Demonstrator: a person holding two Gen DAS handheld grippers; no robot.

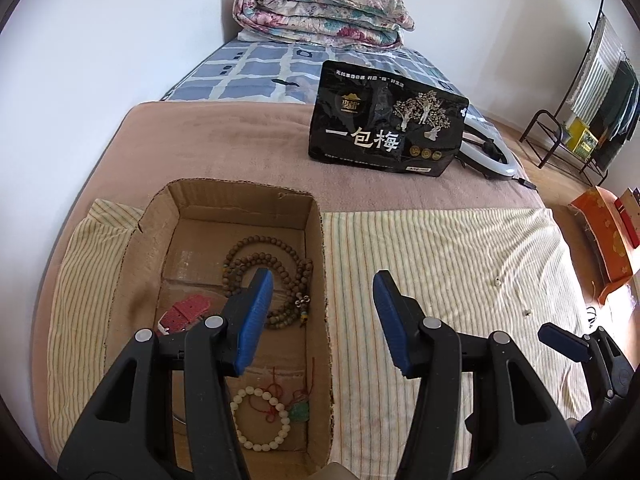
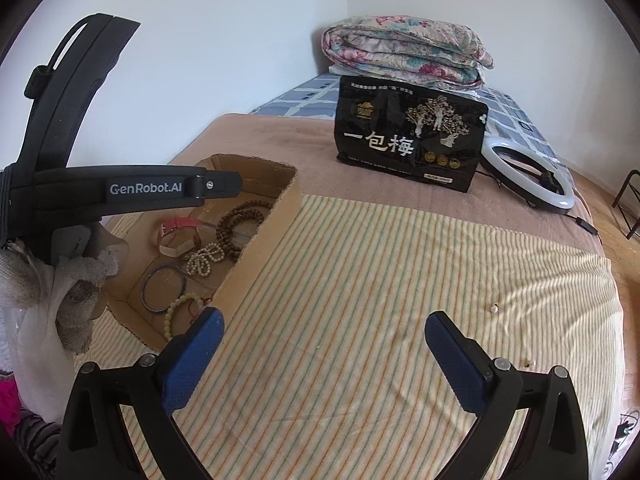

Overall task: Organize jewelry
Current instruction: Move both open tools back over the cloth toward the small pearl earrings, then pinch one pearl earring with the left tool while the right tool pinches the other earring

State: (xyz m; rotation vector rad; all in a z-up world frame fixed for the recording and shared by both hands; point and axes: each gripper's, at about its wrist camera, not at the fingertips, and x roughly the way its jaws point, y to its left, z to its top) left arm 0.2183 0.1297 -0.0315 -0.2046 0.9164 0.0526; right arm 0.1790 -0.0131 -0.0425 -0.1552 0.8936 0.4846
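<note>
An open cardboard box [image 1: 240,216] lies on a striped cloth [image 1: 440,264] on the bed. Inside it are a long brown bead necklace [image 1: 256,256], a red watch strap [image 1: 188,308], a white bead bracelet [image 1: 262,420] and a green pendant on red cord [image 1: 299,411]. My left gripper [image 1: 323,276] hangs open over the box's right wall with nothing between its blue pads. My right gripper [image 2: 325,314] is open wide over the bare striped cloth [image 2: 380,280], just right of the box [image 2: 260,240]. The right wrist view also shows a blue bangle [image 2: 164,288] in the box.
A black snack bag [image 1: 388,120] stands behind the box, with a ring light [image 1: 494,156] beside it and a folded floral quilt [image 1: 320,12] at the far end. A tiny pale bit [image 2: 495,308] lies on the cloth. An orange box [image 1: 604,240] sits off the bed's right edge.
</note>
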